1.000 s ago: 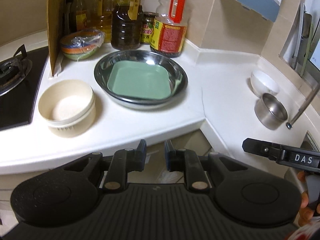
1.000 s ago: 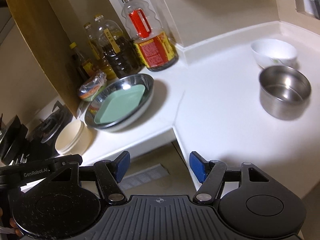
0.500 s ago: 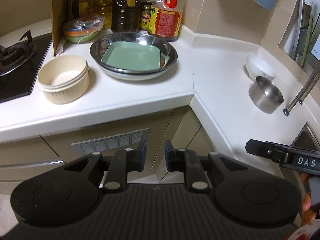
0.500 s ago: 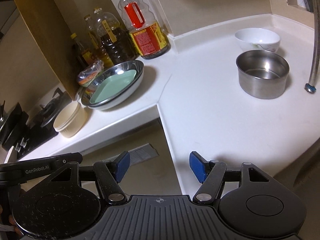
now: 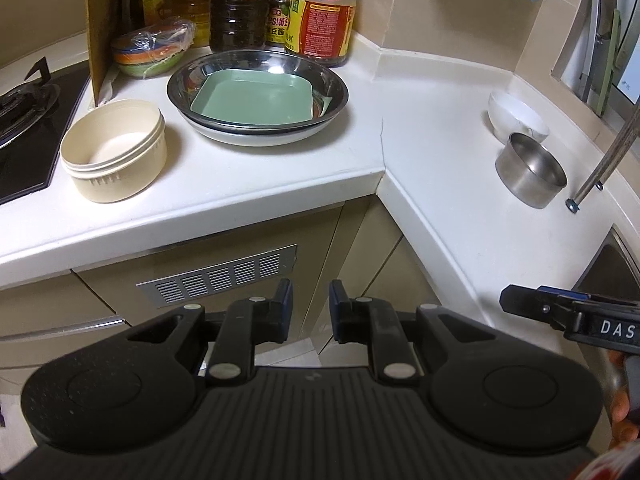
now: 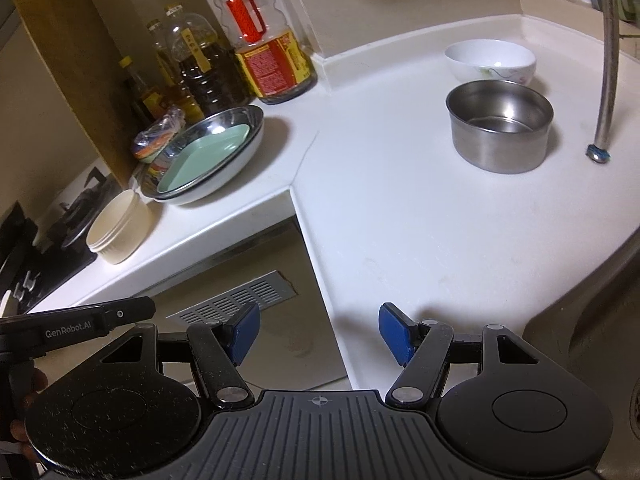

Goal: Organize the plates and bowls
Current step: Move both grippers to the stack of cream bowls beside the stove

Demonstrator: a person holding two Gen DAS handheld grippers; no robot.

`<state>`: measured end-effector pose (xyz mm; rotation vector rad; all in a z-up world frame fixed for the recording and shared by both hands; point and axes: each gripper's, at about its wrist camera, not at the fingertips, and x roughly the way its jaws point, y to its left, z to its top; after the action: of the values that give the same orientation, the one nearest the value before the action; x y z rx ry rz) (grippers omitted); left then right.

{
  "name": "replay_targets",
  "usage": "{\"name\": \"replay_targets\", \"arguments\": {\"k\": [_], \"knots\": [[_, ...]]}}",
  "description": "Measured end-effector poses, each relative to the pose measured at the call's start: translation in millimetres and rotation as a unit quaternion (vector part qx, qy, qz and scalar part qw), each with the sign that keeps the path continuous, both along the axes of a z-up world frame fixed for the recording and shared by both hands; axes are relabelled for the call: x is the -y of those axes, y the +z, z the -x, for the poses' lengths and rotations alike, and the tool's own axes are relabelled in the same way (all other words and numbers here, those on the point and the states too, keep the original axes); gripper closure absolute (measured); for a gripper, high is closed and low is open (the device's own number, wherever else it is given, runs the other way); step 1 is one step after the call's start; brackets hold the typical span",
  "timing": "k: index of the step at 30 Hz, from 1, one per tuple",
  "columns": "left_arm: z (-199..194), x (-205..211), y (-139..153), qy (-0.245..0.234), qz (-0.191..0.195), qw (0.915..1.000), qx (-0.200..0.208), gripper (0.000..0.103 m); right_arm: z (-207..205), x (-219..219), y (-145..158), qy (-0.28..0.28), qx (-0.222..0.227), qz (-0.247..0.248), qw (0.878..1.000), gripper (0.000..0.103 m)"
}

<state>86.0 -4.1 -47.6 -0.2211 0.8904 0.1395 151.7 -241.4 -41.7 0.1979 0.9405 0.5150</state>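
Where counter bends, bottles point(image 5: 280, 8) behind plates point(image 5: 256, 98).

White L-shaped counter point(image 5: 280, 172) with angled inner corner, seam line at bend. Beige tiled wall point(image 5: 432, 12) behind. Beige cabinet doors point(image 5: 248, 240) below, metal vent grille point(image 5: 218, 276) set in front. Black gas hob point(image 5: 24, 120) far left, cardboard sheet point(image 5: 102, 20) standing beside it. Sink basin point(image 6: 600, 320) at right edge, metal faucet hose point(image 6: 608, 56) hanging above. Warm indoor light.

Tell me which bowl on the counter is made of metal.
The steel bowl, straight-walled and shiny, in front of the white china bowl; the cream bowl is plastic-looking.
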Motion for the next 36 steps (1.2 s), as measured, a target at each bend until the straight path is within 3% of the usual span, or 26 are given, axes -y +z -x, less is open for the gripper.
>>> {"name": "replay_targets", "arguments": {"k": [11,36], "knots": [[-3.0,-45.9,0.0,-0.007,0.005,1.0000,0.001,0.086,1.1,-43.7,2.0,-0.004,0.000,0.010,1.000,0.037],[-10.5,-218.7,7.5,0.085,0.015,0.9959,0.026,0.086,-28.8,-230.7,-2.3,0.089,0.018,-0.021,0.996,0.037]]}}
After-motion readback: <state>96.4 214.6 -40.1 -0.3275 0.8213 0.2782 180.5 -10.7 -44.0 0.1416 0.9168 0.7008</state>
